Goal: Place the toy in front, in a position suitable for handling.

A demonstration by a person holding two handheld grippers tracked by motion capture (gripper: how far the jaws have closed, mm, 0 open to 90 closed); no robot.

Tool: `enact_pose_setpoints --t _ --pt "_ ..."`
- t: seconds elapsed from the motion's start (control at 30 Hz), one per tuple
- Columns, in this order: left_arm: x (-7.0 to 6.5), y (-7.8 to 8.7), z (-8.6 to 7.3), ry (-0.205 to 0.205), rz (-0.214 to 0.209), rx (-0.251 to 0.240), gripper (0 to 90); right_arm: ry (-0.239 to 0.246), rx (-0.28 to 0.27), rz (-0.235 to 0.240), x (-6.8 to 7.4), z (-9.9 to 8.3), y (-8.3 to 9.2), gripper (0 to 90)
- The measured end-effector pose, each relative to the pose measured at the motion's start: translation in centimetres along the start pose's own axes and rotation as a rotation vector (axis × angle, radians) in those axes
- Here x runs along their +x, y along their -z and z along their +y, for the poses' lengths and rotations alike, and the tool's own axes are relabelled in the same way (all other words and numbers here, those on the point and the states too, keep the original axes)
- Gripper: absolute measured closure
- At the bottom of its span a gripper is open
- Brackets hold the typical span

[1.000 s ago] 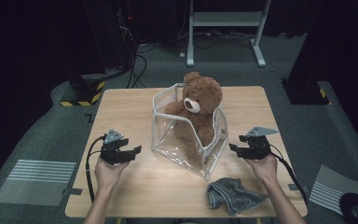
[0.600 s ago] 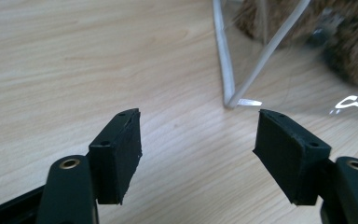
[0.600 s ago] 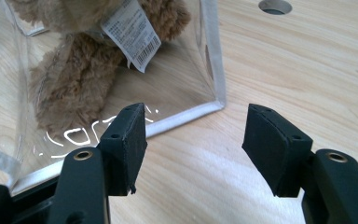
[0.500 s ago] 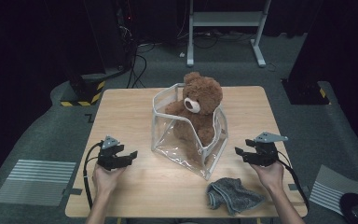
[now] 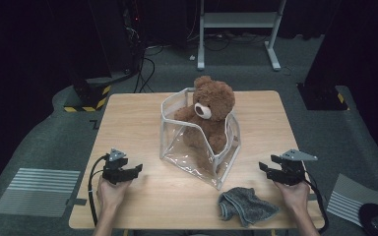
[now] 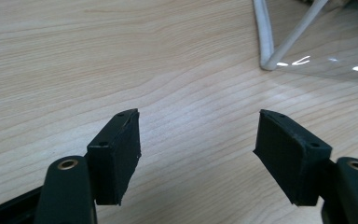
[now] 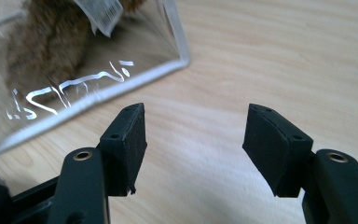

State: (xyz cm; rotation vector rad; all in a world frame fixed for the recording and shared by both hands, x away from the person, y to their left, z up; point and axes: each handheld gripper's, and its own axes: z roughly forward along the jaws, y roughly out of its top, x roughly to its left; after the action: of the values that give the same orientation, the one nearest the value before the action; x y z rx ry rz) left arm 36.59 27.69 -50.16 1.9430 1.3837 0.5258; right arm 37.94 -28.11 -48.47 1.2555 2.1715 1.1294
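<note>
We had the left claw [image 5: 137, 169] wide, nothing between its flat black rubber pads, low over bare pale woodgrain worktop [image 5: 128, 128]. Right claw [image 5: 264, 166] also wide and empty, grey three-cornered plate on top. Between them, nearer the far edge, stood the clear plastic bag [image 5: 197, 147]: glossy, boxy, white piping on the seams, apart from both claws. A brown fuzzy teddy bear [image 5: 207, 115] sat upright inside, head above the rim. A crumpled grey cloth [image 5: 245, 205] lay near the right claw, by the bag's corner.
</note>
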Motion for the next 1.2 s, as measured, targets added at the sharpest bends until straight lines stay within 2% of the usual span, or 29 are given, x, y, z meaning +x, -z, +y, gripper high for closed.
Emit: enact_pose_setpoints --t 0.1,0.3,0.53,0.73,0.9,1.2 --pt "0.0 -0.1 -0.3 0.010 0.008 0.001 31.1 -0.022 0.013 -0.016 -0.4 -1.2 0.2 38.3" --pt "0.1 -0.1 -0.9 0.018 0.025 -0.003 31.0 -0.043 0.017 -0.044 -0.8 -2.2 0.6 38.2" --pt "0.0 -0.1 -1.2 0.009 0.052 0.006 30.6 -0.029 0.057 -0.097 -0.9 -2.9 0.2 38.3" --pt "0.3 -0.2 -1.7 0.014 0.069 0.014 30.5 -0.036 0.087 -0.141 -1.5 -3.3 -0.3 38.2" --pt "0.4 -0.3 -2.0 0.018 0.081 0.032 30.3 -0.047 0.103 -0.150 -1.7 -3.6 -0.6 38.2" --pt "0.2 -0.4 -2.1 0.008 0.102 0.032 30.1 -0.044 0.107 -0.161 -1.8 -3.6 -0.9 38.1"
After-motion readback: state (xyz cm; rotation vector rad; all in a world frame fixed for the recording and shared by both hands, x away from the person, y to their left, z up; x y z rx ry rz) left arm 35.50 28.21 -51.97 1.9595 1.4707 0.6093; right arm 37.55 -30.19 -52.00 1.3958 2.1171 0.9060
